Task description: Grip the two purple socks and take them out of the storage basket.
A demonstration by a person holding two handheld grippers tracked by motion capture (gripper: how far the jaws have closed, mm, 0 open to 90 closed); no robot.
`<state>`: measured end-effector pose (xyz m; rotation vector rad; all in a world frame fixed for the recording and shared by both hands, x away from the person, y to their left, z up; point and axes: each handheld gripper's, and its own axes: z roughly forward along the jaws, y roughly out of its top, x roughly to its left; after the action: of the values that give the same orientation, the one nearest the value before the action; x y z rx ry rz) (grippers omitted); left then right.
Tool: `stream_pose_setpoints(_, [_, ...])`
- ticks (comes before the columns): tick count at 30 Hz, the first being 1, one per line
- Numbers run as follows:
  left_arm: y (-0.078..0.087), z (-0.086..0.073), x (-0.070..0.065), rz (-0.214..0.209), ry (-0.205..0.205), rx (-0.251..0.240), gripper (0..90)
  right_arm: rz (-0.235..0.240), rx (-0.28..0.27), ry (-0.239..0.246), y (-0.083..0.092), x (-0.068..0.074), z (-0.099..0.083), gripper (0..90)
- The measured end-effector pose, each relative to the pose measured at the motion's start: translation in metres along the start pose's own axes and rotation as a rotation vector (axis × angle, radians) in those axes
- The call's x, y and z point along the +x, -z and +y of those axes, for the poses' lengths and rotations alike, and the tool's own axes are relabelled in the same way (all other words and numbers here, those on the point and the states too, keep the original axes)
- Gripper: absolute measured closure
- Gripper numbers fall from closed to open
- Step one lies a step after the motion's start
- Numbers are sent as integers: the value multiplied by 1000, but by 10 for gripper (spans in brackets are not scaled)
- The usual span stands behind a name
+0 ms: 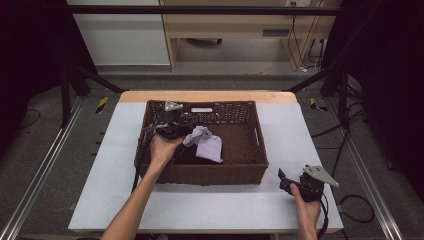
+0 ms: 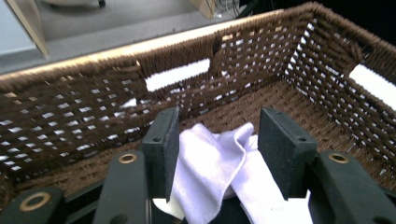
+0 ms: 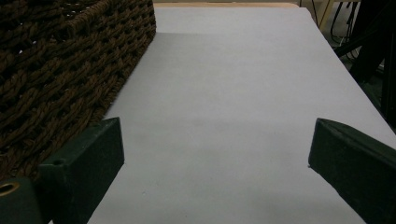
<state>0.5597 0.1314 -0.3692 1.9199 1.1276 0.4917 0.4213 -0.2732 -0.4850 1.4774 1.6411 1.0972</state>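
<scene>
Cloth (image 1: 206, 145) lay crumpled inside the brown wicker basket (image 1: 250, 170), toward its left half, and the largest risk we saw concerned that basket: our left gripper (image 2: 218, 144) was low inside it, close to the woven back wall, so a careless pull could have snagged a jaw in the weave or dragged the whole basket across the white table (image 1: 215, 205). Next, the grip itself looked uncertain to us. The left jaws stood partly apart with a fold of cloth between them, and the pads did not yet seem to press on it; only a thin ridge might have been pinched, so the fabric could have slipped out on lifting. Our right gripper (image 3: 217, 154) rested wide open over bare table just beside the basket's right wall, holding nothing, too far off to steady anything. As for the cloth, it appeared pale lilac, soft and thin, bunched into loose folds with one flat flap trailing toward the basket's front.
</scene>
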Motion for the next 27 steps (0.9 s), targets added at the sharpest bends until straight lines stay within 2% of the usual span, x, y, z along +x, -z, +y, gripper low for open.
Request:
stream_pose_setpoints(3, [-5, -4, -3, 8, -11, 22, 478, 1, -1, 0, 0, 0, 0, 39])
stream_pose_setpoints(6, [-11, -8, -6, 22, -44, 50, 458, 1, 1, -1, 0, 0, 0, 39])
stream_pose_setpoints(9, [-12, -9, -7, 16, -50, 62, 449, 0, 1, -1, 0, 0, 0, 39])
stream_pose_setpoints(18, [-20, -15, -15, 49, -133, 139, 430, -4, -3, -1, 0, 0, 0, 39])
stream_pose_setpoints(27, [-31, -18, -15, 54, -128, 249, 425, -2, 2, -2, 0, -1, 0, 39])
